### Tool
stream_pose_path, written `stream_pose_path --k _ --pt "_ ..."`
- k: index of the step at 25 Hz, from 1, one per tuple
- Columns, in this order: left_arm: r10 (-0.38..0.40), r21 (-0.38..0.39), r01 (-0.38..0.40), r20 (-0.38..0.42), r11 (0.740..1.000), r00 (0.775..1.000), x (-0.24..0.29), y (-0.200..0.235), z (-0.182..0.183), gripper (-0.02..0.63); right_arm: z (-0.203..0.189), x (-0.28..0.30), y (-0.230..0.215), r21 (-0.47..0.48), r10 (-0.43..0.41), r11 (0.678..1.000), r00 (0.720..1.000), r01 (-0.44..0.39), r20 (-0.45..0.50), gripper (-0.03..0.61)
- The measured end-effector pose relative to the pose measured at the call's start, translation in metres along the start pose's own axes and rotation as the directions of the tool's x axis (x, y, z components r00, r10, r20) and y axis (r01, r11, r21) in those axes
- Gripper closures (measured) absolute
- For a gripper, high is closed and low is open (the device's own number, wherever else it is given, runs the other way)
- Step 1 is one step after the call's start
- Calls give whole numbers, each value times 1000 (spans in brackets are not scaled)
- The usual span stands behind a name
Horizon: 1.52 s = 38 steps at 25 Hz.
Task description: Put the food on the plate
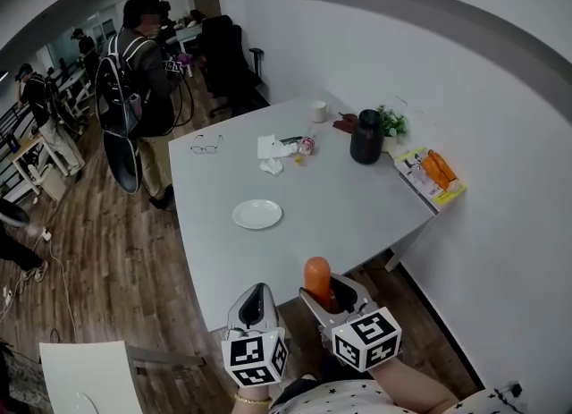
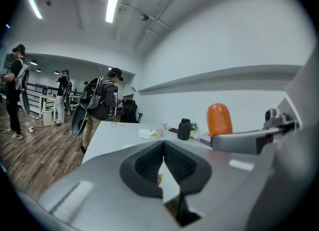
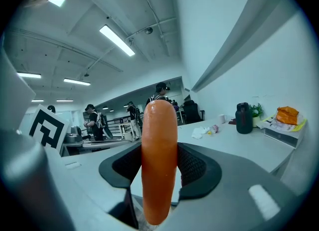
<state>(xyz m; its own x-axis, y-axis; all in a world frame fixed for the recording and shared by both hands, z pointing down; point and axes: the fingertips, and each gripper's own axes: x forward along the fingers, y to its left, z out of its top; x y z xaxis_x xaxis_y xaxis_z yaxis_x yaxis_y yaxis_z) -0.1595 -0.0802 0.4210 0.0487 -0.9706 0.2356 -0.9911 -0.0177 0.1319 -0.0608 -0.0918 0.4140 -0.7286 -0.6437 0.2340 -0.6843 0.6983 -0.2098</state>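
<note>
- The right gripper (image 3: 158,170) has its jaws spread wide and pinching an orange sausage (image 3: 159,140), which stands upright between the ribbed pads (image 3: 193,167) with both rounded ends poking out.
- The left gripper (image 2: 163,161) has its jaws pressed together at the tips, with nothing between them.
- In the head view both grippers sit side by side off the near edge of the white table (image 1: 357,211), the right one raised slightly with the sausage pointing up.
- The white plate (image 1: 257,214) lies bare on the table, well apart from the sausage.
- Further back on the table are crumpled tissue (image 1: 270,156), glasses (image 1: 206,144), a dark jug (image 1: 365,138) and a small plant (image 1: 391,122).
- A tray of orange food (image 1: 431,173) sits at the right edge of the table.
</note>
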Motion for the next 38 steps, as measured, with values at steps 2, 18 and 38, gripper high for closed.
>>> stream_pose_path --k 2,18,38 --pt "17 3 -17 -2 1000 1000 18 8 4 606 4 20 -10 5 17 1000 1000 -17 -3 360" --pt "151 -71 -150 -1 986 989 176 64 34 606 40 196 -97 -125 194 969 968 -215 -162 360" --pt "285 -116 -301 -136 947 949 241 103 -4 606 -81 401 -119 -373 148 609 562 -700 -814 360"
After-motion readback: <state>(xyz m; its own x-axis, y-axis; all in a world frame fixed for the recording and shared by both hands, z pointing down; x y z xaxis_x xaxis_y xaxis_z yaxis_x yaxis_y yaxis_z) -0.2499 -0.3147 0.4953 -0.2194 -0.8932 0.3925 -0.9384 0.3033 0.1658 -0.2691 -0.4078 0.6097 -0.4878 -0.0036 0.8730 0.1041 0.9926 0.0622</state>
